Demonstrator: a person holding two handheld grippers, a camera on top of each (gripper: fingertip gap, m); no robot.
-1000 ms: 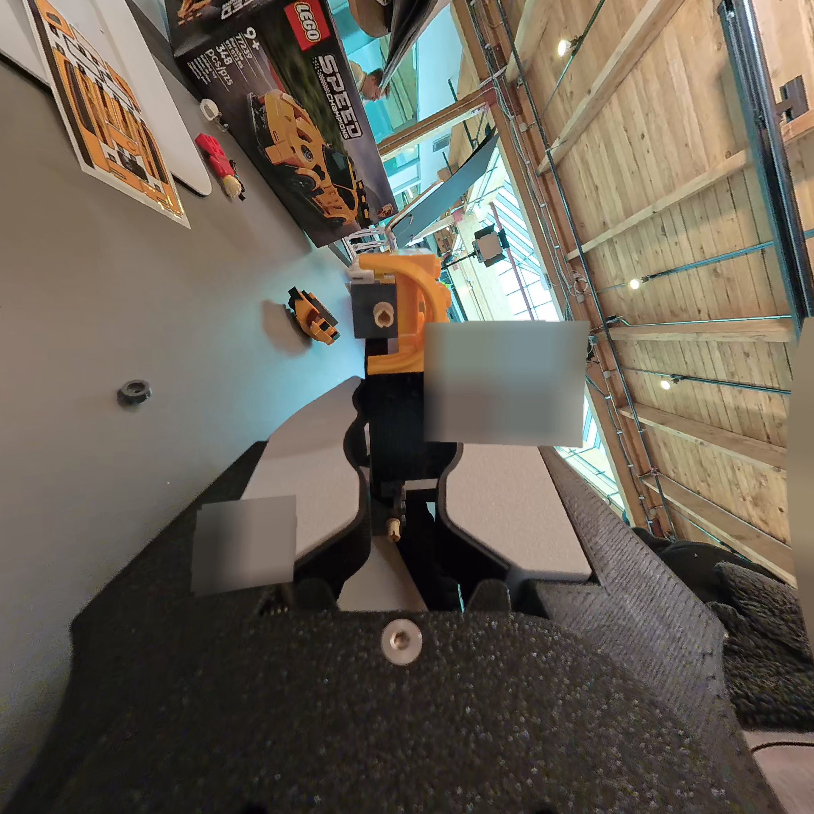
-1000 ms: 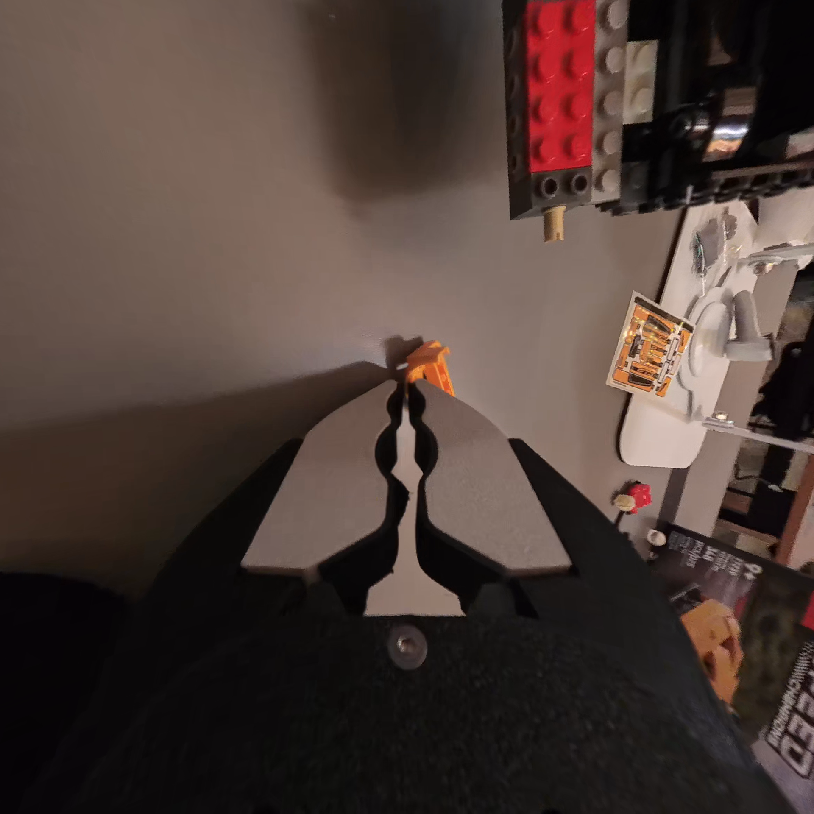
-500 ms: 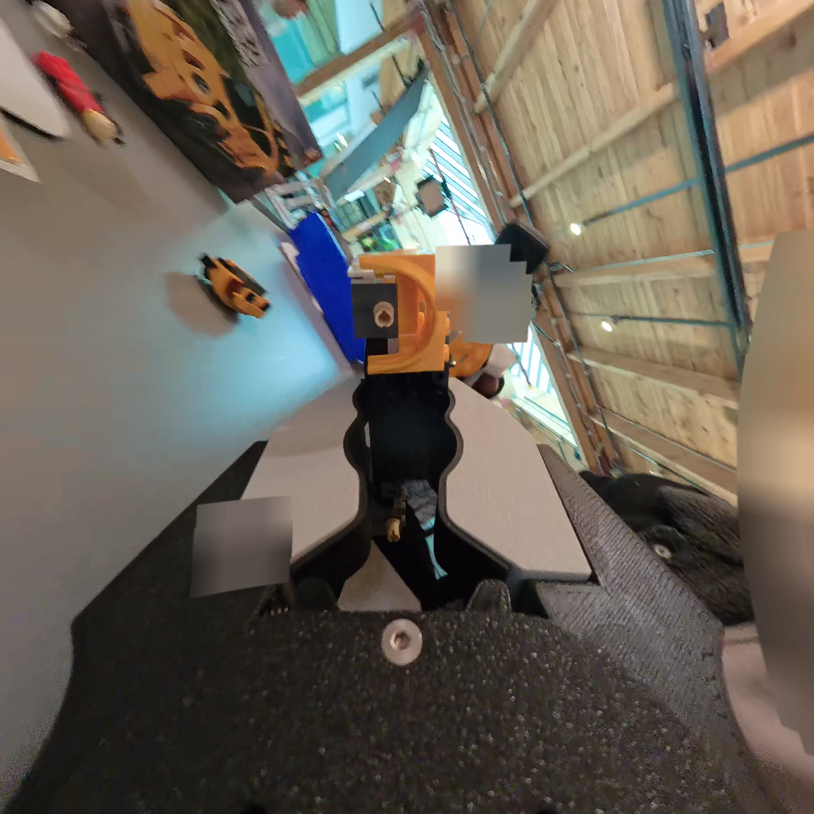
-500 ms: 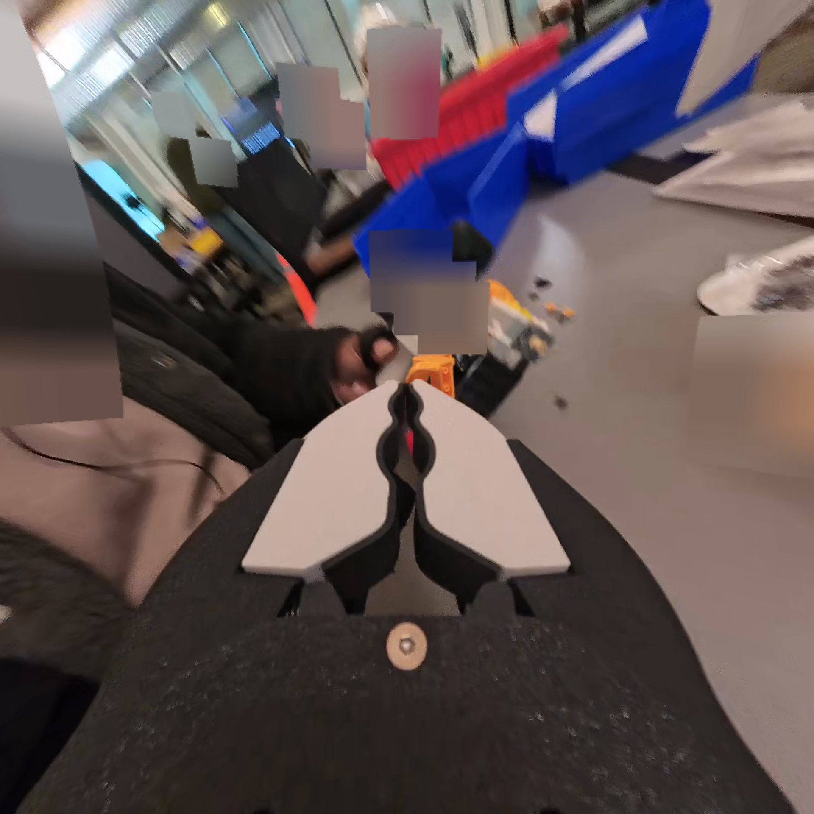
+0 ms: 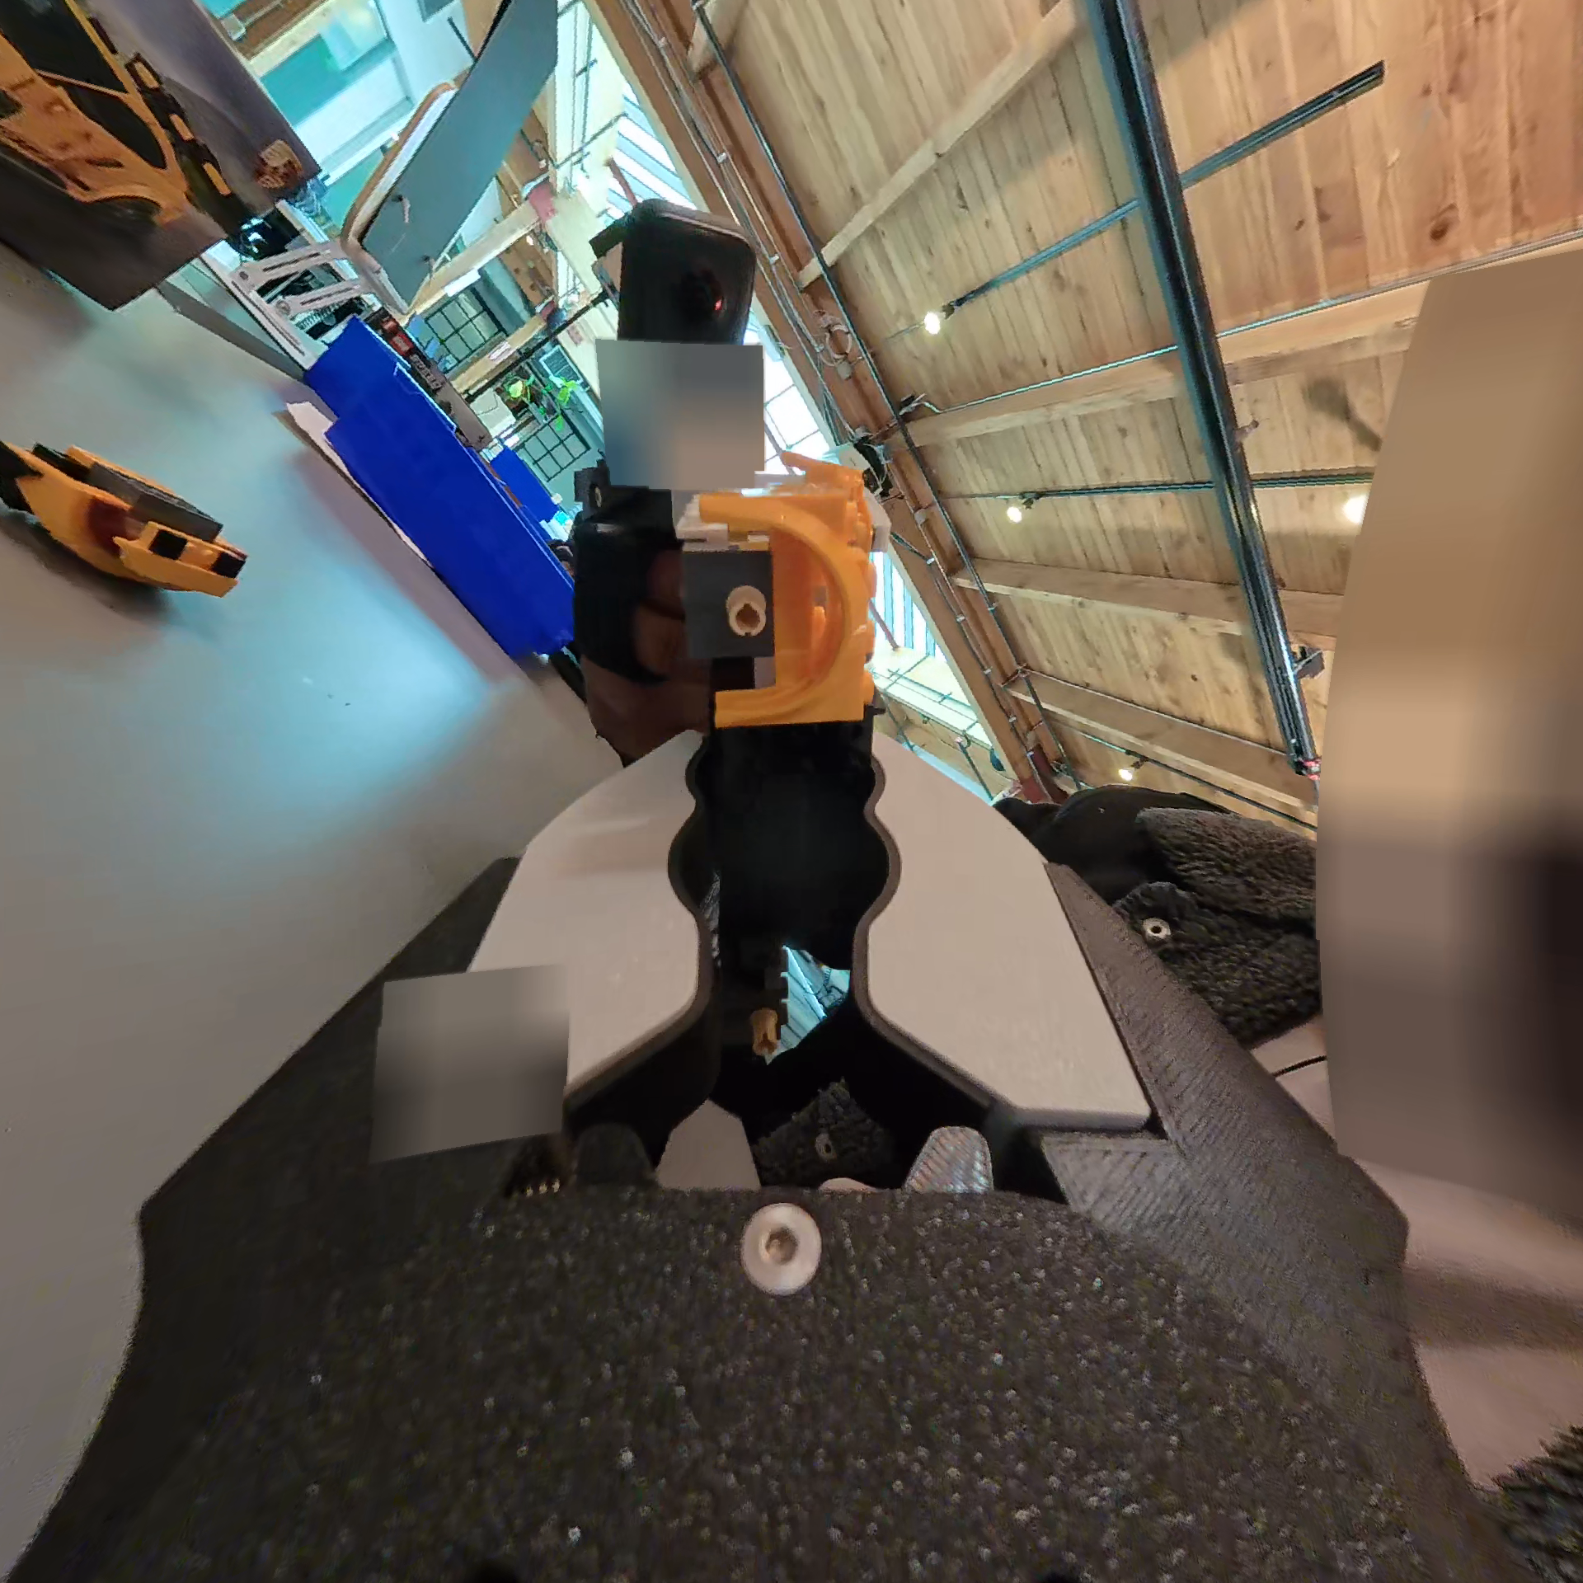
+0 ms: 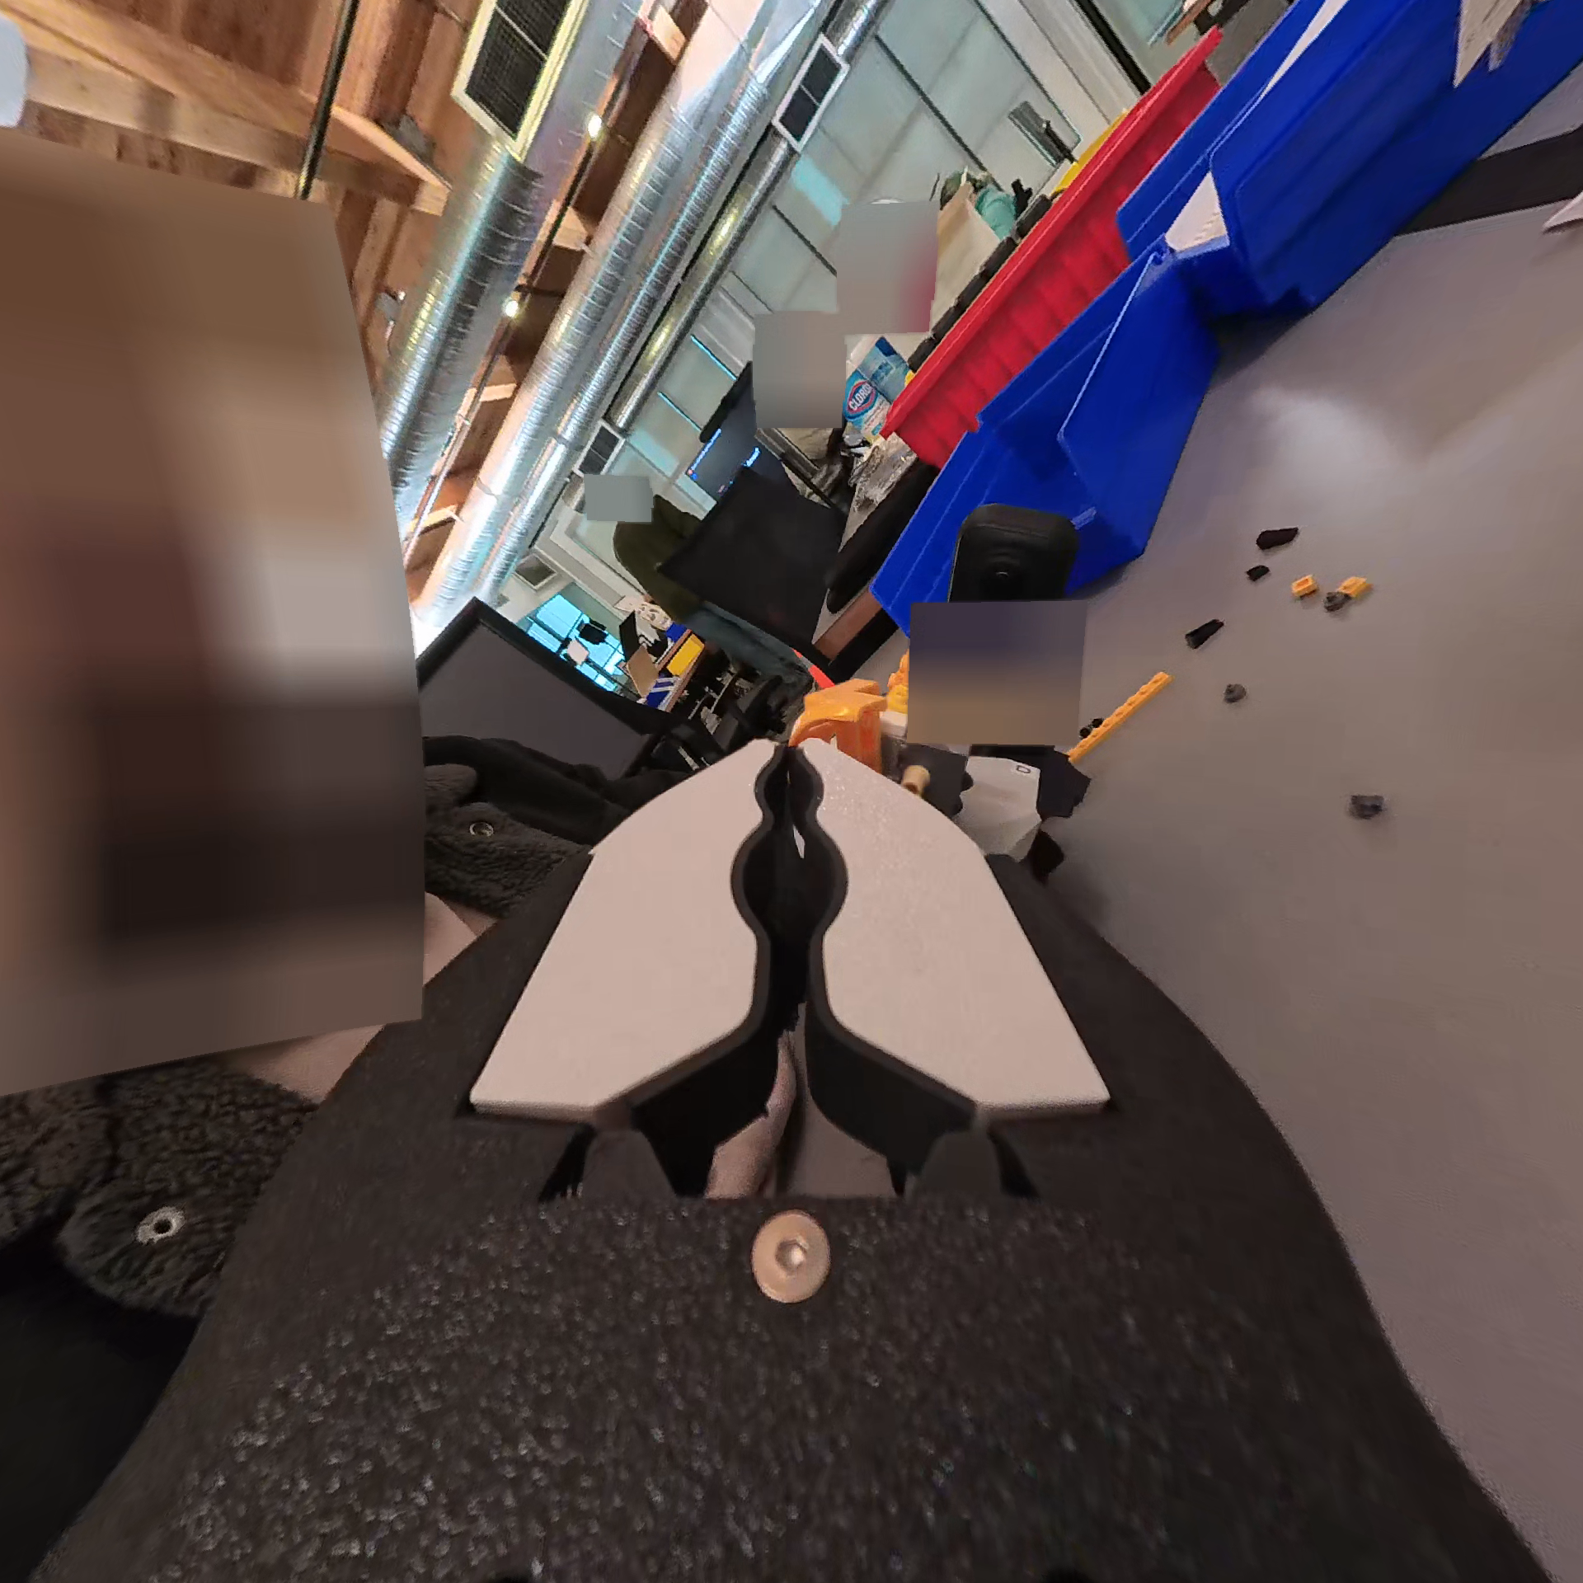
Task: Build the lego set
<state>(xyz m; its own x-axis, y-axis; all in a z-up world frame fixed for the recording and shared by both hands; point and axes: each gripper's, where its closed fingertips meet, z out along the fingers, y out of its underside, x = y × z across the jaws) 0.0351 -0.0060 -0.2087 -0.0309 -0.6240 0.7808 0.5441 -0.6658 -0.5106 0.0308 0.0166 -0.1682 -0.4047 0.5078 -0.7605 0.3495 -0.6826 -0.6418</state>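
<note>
Gripping the black and orange lego car body (image 5: 784,617) up off the grey table (image 5: 214,771), the left gripper (image 5: 781,762) is clamped on its dark middle, while the right gripper (image 6: 792,758) pinches a small orange piece (image 6: 835,711) at its fingertips, close beside the model.

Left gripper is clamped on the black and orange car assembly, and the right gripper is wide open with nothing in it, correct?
Not quite. The right gripper is shut on a small orange piece, per the right wrist view. The left gripper does clamp the car assembly.
</note>
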